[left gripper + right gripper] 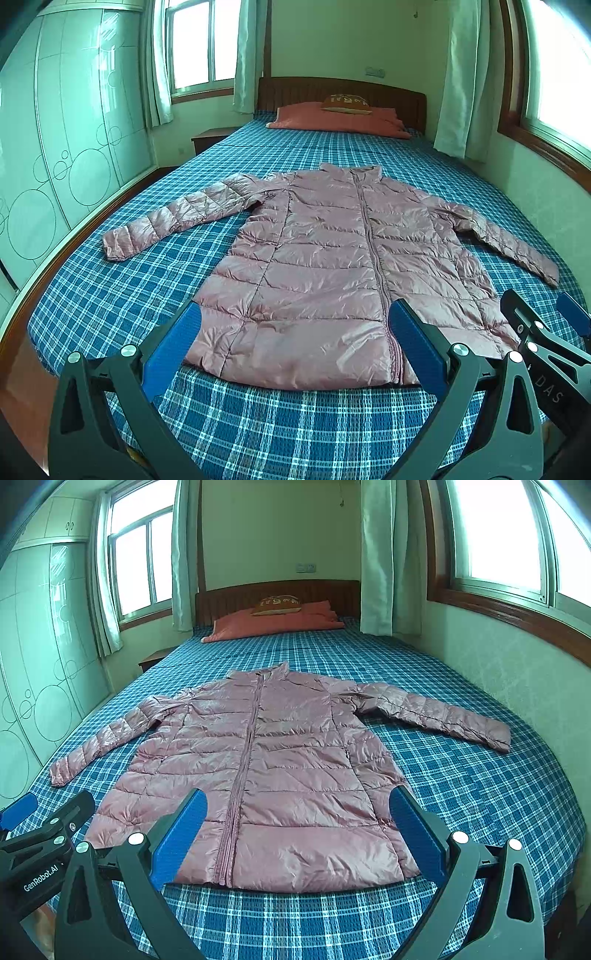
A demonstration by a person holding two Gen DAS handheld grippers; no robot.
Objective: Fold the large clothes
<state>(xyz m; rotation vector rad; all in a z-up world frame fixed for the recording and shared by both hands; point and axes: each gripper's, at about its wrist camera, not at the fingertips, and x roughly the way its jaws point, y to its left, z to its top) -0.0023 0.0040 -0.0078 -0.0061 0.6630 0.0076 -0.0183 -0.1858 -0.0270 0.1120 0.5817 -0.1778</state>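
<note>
Blue plaid bedsheet point(110, 295) under pink jacket point(325, 266); wardrobe point(55, 147) possibly glass.

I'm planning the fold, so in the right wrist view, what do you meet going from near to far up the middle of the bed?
Right gripper → jacket hem → jacket collar → bare plaid sheet → red pillow → small brown cushion → headboard.

Home bedroom: bed point(110, 295), pillow point(332, 120), wardrobe point(55, 147), curtains point(454, 92).
</note>
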